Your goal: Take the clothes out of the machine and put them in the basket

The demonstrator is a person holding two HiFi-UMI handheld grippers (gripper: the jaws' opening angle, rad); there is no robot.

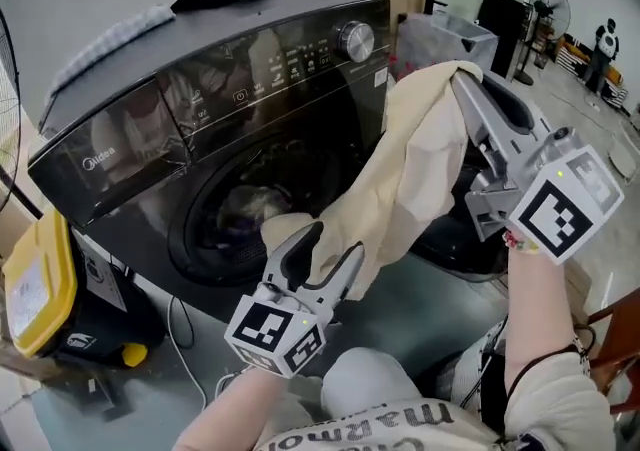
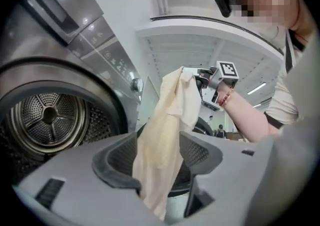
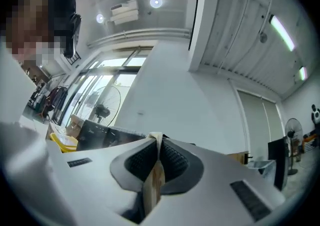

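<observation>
one cream garment in right gripper; left gripper spread; one machine

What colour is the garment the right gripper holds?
Plain pale cream garment, no pattern; the head view shows it best.

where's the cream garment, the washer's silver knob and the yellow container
cream fabric garment [image 1: 400, 179], head view, middle of hanging cloth
round silver control knob [image 1: 356, 40], head view, front face
yellow plastic container [image 1: 40, 284], head view, flat top
</observation>
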